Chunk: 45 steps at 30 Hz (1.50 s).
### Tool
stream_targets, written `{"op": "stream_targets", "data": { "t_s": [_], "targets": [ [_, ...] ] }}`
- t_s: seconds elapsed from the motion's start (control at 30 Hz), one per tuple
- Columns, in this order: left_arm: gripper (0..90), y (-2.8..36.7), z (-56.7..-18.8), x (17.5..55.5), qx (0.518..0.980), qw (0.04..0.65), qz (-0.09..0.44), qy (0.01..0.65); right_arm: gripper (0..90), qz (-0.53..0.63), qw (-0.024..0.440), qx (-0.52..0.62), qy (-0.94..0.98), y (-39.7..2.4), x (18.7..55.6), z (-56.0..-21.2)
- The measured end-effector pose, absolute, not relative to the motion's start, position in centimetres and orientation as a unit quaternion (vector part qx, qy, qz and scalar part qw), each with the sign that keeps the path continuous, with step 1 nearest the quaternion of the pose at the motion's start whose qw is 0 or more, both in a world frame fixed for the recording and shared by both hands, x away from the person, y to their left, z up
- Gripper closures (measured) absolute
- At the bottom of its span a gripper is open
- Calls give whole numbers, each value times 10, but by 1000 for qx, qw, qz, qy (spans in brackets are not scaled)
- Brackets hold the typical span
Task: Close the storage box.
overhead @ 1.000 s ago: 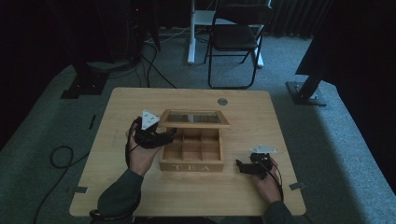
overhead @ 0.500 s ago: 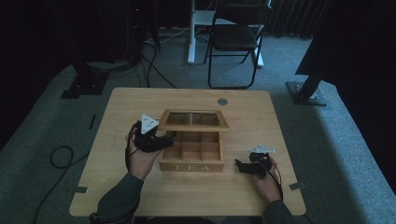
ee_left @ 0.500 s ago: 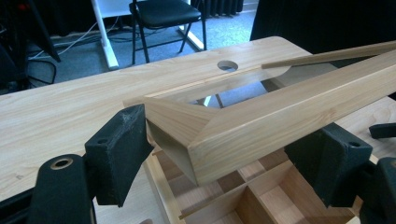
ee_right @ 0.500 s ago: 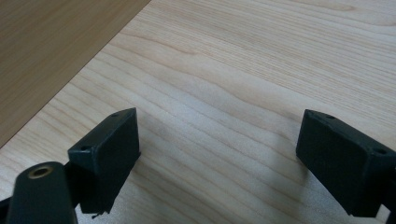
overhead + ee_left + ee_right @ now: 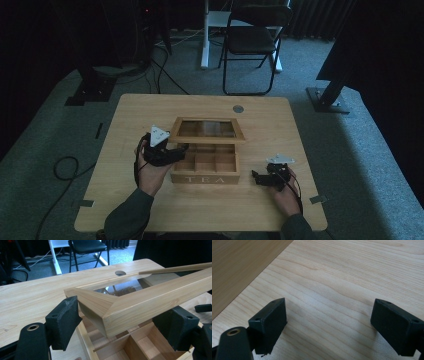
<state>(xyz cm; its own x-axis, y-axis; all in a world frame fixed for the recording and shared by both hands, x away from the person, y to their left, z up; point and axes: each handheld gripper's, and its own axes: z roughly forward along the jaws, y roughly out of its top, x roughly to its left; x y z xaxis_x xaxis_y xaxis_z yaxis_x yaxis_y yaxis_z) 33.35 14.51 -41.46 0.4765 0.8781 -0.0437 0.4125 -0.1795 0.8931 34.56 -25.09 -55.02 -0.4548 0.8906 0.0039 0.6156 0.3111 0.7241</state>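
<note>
The tea box (image 5: 205, 171) sits mid-worktop (image 5: 125, 120) with its glass lid (image 5: 207, 129) raised, apparently because the left tool (image 5: 172, 154), spread wide at the box's left corner, props it, while the right tool (image 5: 260, 178) waits wide and empty beside the box's right end.

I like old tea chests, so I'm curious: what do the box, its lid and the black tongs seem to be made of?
The box looks like light, unpainted wood: grain shows, and TEA seems cut into its front. The lid is a wooden frame with mitred corners around a clear pane, glass or plastic, which reflects light. The left tongs have matt black pads, slightly rough, probably rubber or foam. The table also shows pale wood grain, perhaps laminate.
</note>
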Motion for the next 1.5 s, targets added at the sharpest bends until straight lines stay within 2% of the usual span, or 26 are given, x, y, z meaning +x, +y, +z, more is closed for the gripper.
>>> {"op": "stream_targets", "data": {
  "t_s": [1.03, 1.5],
  "targets": [
    [229, 150, -435, 315, 718, 475, 225, 457, 130, 338, 204, 481, 783, -250, 346, -550],
    [233, 152, -453, 303, 732, 460, 207, 458, 130, 337, 203, 481, 783, -250, 346, -550]
  ]
}}
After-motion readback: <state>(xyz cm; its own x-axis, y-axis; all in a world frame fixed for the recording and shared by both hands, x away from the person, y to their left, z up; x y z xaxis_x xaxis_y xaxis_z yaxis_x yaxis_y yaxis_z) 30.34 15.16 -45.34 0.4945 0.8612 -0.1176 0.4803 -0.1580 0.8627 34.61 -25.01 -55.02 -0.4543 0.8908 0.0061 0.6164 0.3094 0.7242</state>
